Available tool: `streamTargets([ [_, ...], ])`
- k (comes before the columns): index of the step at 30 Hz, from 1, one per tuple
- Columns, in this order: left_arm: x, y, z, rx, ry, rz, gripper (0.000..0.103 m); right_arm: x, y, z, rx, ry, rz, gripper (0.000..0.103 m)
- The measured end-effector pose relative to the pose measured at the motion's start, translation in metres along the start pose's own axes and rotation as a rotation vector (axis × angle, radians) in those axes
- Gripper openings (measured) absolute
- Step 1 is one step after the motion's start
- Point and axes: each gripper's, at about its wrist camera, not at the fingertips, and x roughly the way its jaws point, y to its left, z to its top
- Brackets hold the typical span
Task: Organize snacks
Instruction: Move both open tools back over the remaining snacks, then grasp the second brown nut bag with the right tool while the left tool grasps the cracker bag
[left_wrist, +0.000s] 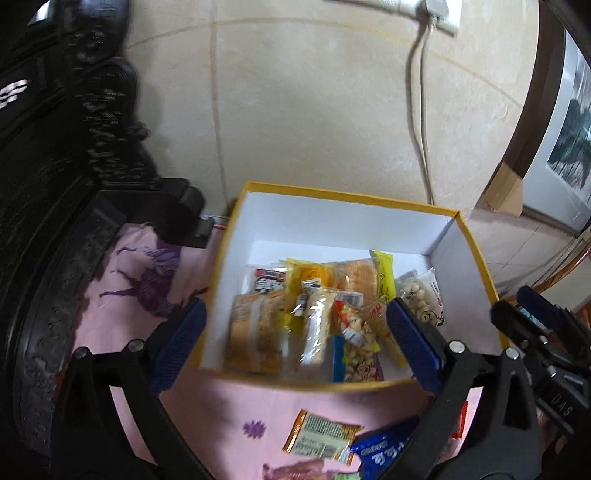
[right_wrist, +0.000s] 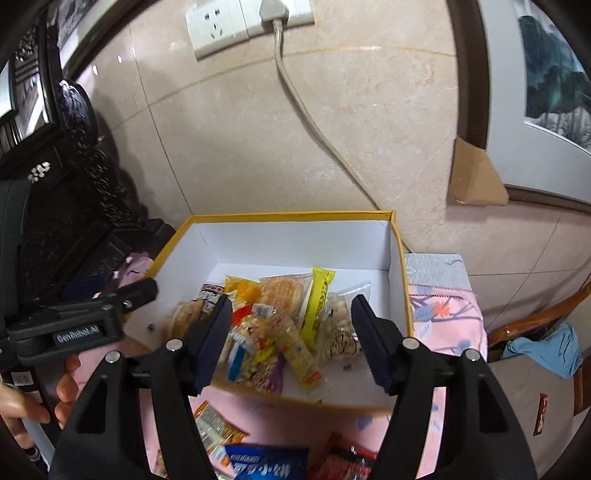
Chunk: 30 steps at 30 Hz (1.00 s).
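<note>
We see the left gripper and the right gripper both released and empty above the yellow box. Snacks lie inside it, and more packets at 6 o'clock on the pink cloth.

I'm working in someone's home, a lived-in room: glossy beige tiled wall with a white wall socket and grey cord, dark carved wooden furniture, a framed landscape painting, a pink floral cloth over the counter, a wooden chair draped with blue fabric
</note>
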Motion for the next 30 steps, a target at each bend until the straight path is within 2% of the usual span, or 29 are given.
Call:
streamTargets([
  [4, -0.037, 0.022, -0.016, -0.041, -0.048, 0.022, 0.099, -0.034, 0.0, -0.022, 0.03, -0.018, 0.026, 0.067],
  [8, -0.064, 0.039, -0.056, -0.032, -0.053, 0.07, 0.099, -0.063, 0.005, -0.075, 0.046, 0.032, 0.043, 0.067],
  [12, -0.074, 0.048, -0.114, -0.02, 0.016, 0.07, 0.099, -0.075, 0.018, -0.152, 0.037, 0.178, 0.038, 0.067],
  [16, -0.08, 0.052, -0.164, 0.006, 0.101, 0.068, 0.099, -0.081, 0.03, -0.213, 0.07, 0.27, 0.04, 0.067],
  [21, -0.101, 0.059, -0.202, 0.01, 0.133, 0.057, 0.099, -0.08, 0.044, -0.246, 0.077, 0.296, 0.022, 0.067],
  [29, -0.128, 0.067, -0.226, -0.005, 0.134, 0.058, 0.099, -0.051, 0.046, -0.269, 0.078, 0.388, -0.042, 0.067],
  [30, -0.13, 0.067, -0.228, -0.01, 0.132, 0.056, 0.099, -0.052, 0.048, -0.271, 0.059, 0.373, -0.05, 0.066],
])
